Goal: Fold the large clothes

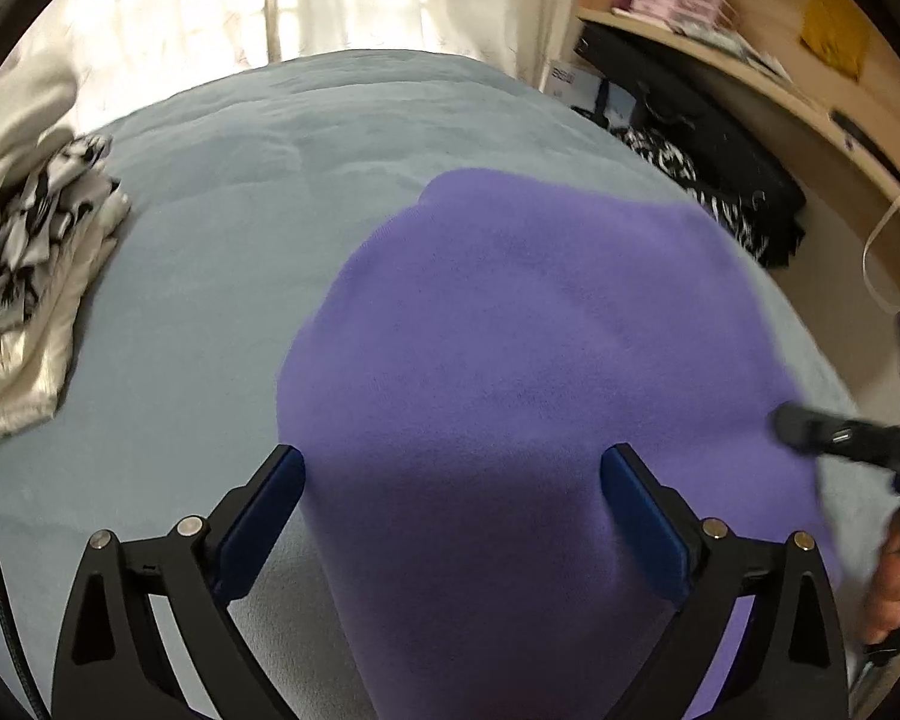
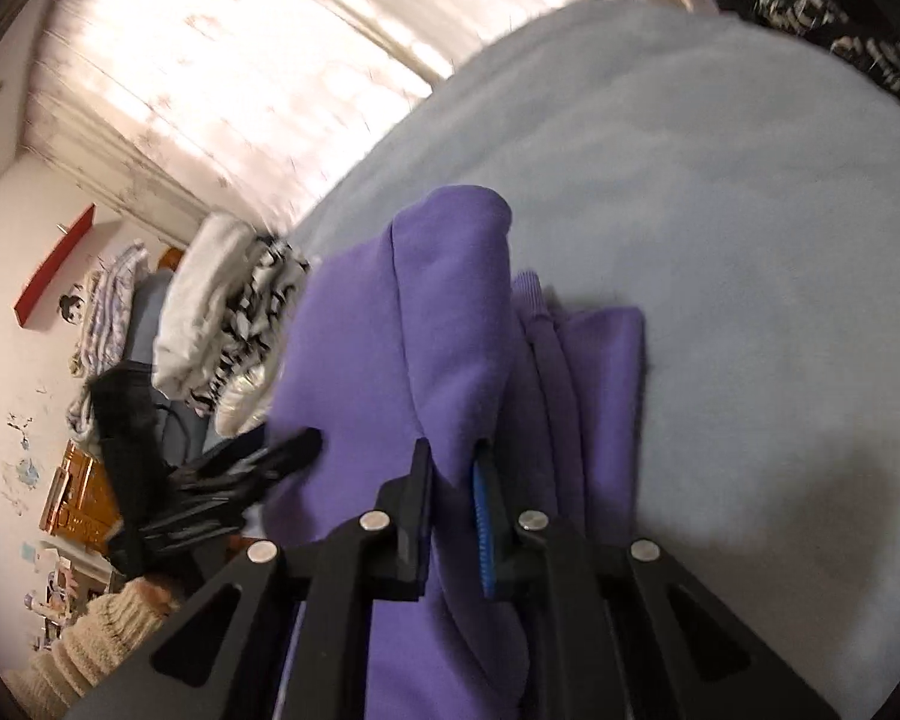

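Pinching one purple fleece garment (image 2: pixel 450 330), the right gripper (image 2: pixel 453 462) lifts a fold; left gripper (image 1: pixel 453 468) spread wide above it; two folded clothes piles (image 1: pixel 36 276) far left.

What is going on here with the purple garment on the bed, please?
A person is folding a purple garment on a bed covered with a grey blanket. The right tool is shut on a fold of the garment, lifting it. The left tool is open above the cloth. A pile of black-and-white clothes sits at the side of the bed.
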Demonstrator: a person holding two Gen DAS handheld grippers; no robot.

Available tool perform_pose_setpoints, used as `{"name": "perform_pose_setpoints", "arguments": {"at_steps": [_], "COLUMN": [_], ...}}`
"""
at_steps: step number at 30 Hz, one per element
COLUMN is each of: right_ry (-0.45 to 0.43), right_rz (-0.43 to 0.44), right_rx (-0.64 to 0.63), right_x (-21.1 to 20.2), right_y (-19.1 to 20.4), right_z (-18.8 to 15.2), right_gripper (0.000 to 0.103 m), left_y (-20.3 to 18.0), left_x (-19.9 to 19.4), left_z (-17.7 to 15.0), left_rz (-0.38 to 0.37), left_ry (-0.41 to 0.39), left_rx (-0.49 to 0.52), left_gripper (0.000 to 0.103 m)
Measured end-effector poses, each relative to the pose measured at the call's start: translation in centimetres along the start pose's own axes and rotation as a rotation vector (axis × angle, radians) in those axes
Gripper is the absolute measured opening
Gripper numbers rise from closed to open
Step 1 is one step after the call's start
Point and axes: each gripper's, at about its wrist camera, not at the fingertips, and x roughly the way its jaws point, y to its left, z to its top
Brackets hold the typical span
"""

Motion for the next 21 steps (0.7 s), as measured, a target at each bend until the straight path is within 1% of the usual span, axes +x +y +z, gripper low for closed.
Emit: {"name": "perform_pose_setpoints", "arguments": {"at_steps": [3,4,6,7,9,11,15,21], "right_ry": [-0.001,0.005,0.017,0.025,0.034,0.040,0.038,0.033], "right_rz": [-0.094,-0.131,-0.184,-0.206,-0.219,-0.226,-0.232,-0.224], "right_rx": [-0.041,-0.049,-0.037,-0.020,0.013,0.040,0.055,0.056], "right_x": [-0.6,-0.3,0.4,1.0,1.6,2.4,2.9,2.5], "right_y": [0.5,0.4,-0.3,-0.9,-2.1,-3.1,-3.9,-3.9], "right_z": [-0.7,-0.9,-1.0,-1.0,-1.1,-1.1,-1.1,-1.6], "right_gripper": [0.011,0.011,0.010,0.010,0.010,0.010,0.010,0.011], "left_y": [-2.2,-3.1,-4.4,-4.7,-5.3,-5.4,-6.0,-5.6], "left_x": [1.1,1.7,2.5,2.8,3.5,4.2,4.5,3.8], "left_z": [0.1,0.1,0.1,0.2,0.2,0.0,-0.6,-0.8], "left_rz": [0.072,0.111,0.170,0.186,0.215,0.233,0.263,0.245], "left_ry": [0.029,0.044,0.066,0.073,0.082,0.082,0.042,0.010], "left_rx": [0.089,0.129,0.183,0.200,0.230,0.236,0.245,0.224], "left_gripper": [0.103,0.103,0.103,0.103,0.103,0.103,0.103,0.103]}}
